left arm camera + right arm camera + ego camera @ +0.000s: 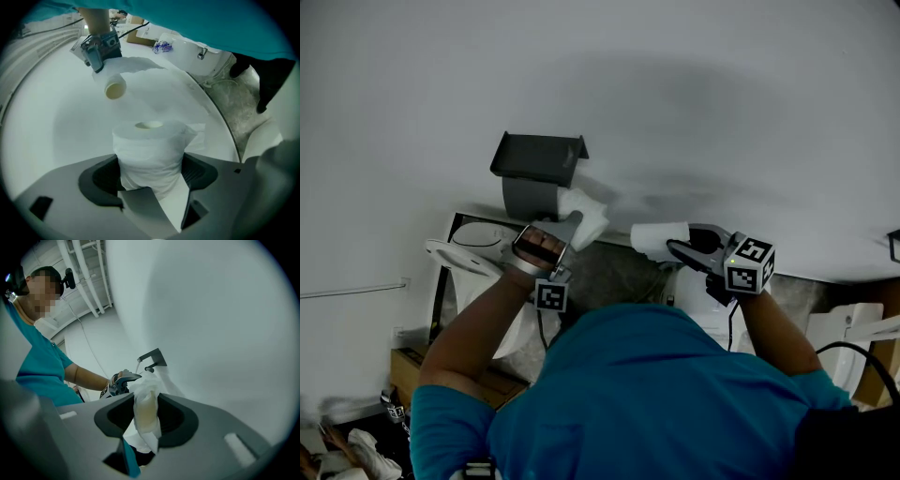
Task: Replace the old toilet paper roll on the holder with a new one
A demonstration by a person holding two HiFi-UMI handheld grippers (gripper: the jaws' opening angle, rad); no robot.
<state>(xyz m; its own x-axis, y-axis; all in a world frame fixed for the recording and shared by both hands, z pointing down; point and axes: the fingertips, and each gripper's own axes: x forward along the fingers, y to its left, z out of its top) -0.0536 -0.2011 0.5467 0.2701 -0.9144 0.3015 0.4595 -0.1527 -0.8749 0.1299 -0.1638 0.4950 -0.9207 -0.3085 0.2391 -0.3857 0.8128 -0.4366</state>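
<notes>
A dark grey paper holder [538, 159] is fixed to the white wall, with nothing on it. Just below and right of it, my left gripper [574, 225] is shut on the new, full white toilet roll [589, 216]. In the left gripper view this roll [149, 145] stands between the jaws, hole upward. My right gripper [680, 247] is further right, near the wall, shut on the old roll [660, 238]. The old roll [146, 411] is nearly used up, and its brown core shows through thin, loose paper. The holder [153, 356] shows beyond it in the right gripper view.
A white toilet [473, 246] with its lid up stands below the holder at the left. A cardboard box [406, 364] lies on the floor beside it. A white fixture [853, 328] and a black cable are at the right. The person's torso fills the lower middle.
</notes>
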